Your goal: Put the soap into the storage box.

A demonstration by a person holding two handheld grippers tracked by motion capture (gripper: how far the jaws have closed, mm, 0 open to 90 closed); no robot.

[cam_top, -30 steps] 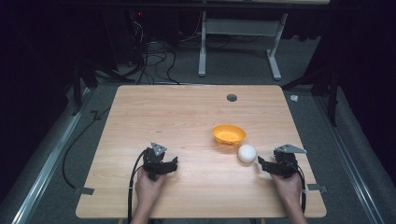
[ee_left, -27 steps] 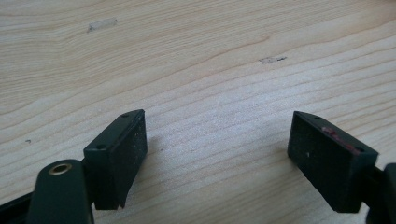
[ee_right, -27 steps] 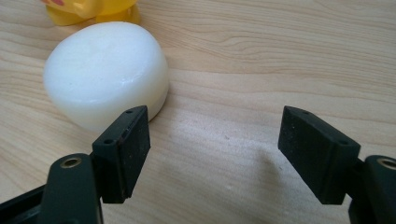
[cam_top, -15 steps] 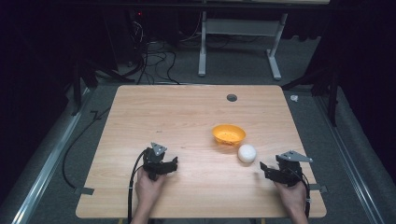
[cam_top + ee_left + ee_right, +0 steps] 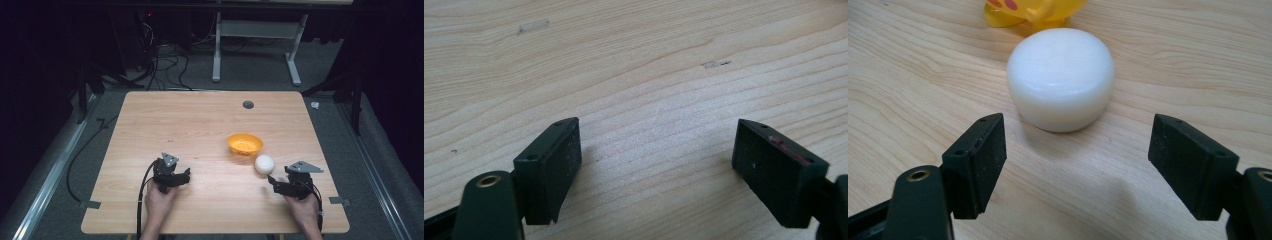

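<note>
Two tongs low over a wooden counter (image 5: pixel 200 125), one in each hand. Right tongs (image 5: pixel 272 181) at the near right part of the counter, black jaws spread wide apart with nothing between them, just been opening. Just ahead of those jaws, a round white puck (image 5: pixel 1061 77), flat on top, sitting on the wood, close to the jaw tips but not touching them. From up high, same white puck (image 5: pixel 264 163) a little up and to the left of the right tongs. Right behind the puck, a small yellow bowl (image 5: pixel 245 144), very close to it; cannot tell from the pictures if the two touch. Along the right tongs' own jaws, only the bottom of that yellow bowl (image 5: pixel 1034 11) at the top edge, with red spots on it. Left tongs (image 5: pixel 187 175) at the near left part of the counter, well apart from the puck and the bowl. Jaws there spread wide too, holding nothing, only bare wood grain between them. A grey three-cornered plate on top of each of the tongs, and a black cable trailing back from the left one toward the arm. A small dark round hole (image 5: pixel 248 104) in the wood near the far edge of the counter. Grey floor and tangled black cords (image 5: pixel 160 60) beyond the far edge.
</note>
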